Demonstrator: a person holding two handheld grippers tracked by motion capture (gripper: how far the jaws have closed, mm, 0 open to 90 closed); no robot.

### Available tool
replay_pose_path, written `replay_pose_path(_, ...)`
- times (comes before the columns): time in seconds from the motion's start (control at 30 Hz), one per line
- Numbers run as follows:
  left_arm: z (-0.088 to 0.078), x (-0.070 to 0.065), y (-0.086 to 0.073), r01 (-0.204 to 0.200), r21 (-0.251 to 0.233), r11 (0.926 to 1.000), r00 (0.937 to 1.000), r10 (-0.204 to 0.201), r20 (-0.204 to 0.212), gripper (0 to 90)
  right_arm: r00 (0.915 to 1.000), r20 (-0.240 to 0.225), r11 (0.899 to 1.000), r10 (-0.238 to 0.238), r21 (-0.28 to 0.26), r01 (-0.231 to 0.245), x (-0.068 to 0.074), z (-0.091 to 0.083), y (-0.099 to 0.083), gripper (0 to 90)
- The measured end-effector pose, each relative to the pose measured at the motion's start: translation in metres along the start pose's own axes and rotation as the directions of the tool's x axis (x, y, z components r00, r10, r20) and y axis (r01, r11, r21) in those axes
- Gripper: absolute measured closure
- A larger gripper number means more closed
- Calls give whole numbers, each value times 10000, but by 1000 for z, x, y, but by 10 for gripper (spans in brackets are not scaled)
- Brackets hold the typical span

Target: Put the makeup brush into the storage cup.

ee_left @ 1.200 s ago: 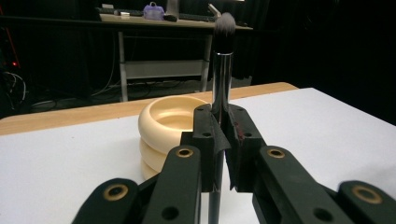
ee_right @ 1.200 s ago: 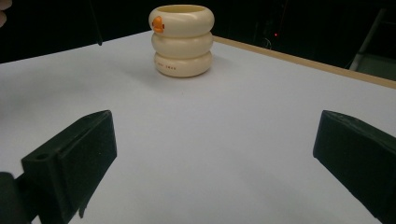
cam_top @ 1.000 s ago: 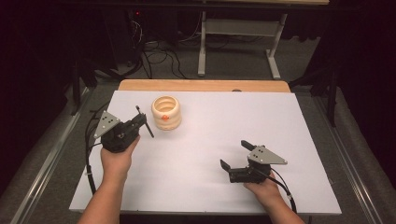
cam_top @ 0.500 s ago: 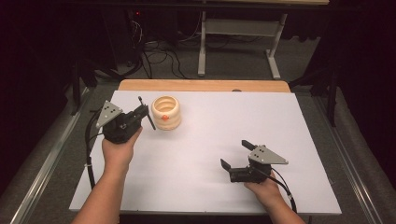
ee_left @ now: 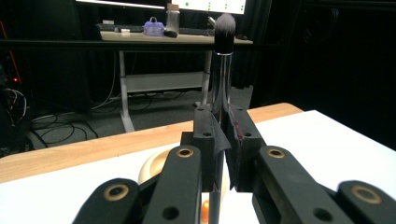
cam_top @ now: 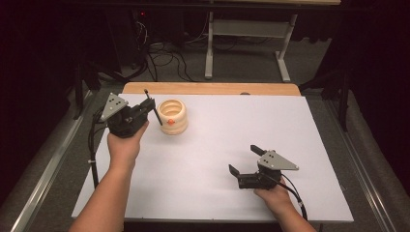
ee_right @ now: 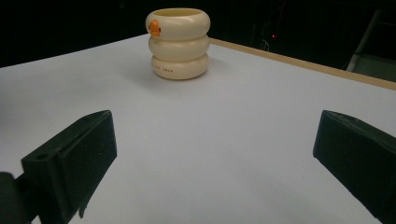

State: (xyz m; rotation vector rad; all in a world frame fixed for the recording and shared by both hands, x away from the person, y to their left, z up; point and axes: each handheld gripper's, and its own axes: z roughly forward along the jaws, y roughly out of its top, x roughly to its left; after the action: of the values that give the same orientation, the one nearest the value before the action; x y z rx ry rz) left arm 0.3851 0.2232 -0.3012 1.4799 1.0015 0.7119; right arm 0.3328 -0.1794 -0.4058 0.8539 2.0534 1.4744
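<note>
The left hand-held gripper (cam_top: 145,108) is held above the desk (cam_top: 300,140) near its far left corner, the forearm reaching in from the near edge and the wrist raised. Its jaws are clamped on a makeup brush (ee_left: 222,70), whose chrome handle runs up between the pads to a dark tuft of bristles at the top; in the high view the brush (cam_top: 153,108) shows as a thin dark stick leaning toward the cup.

The right hand-held gripper (cam_top: 244,159) sits low by the near right part of the desk, the hand behind it close to the near edge. Its jaws stand wide apart with nothing between them, and they point across the white surface toward the far left.

A cream cup (cam_top: 172,116), shaped like three stacked rings with a small orange mark on its rim, stands upright near the far edge of the desk, left of centre and just beside the left hand-held gripper. In the right gripper view the cup (ee_right: 178,43) stands well apart from the open jaws. Its opening faces up; what lies inside cannot be made out.

In the left gripper view the cup (ee_left: 152,167) is mostly hidden behind the jaws, with a curved edge and a bit of orange peeking through. The lower end of the brush handle is cut off below the pads.
</note>
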Motion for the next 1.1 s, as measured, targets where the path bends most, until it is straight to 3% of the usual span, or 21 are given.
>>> replay_pose_path(0.67,31,4,28,-138,-190,9997,9999,136,-91,836,10000,-28,10000,57,-21,-57,0,0,0,10)
replay_pose_path(1.1,51,9,23,-94,95,9999,9996,97,-283,836,10000,23,10000,7,-49,-7,-1,-1,0,10)
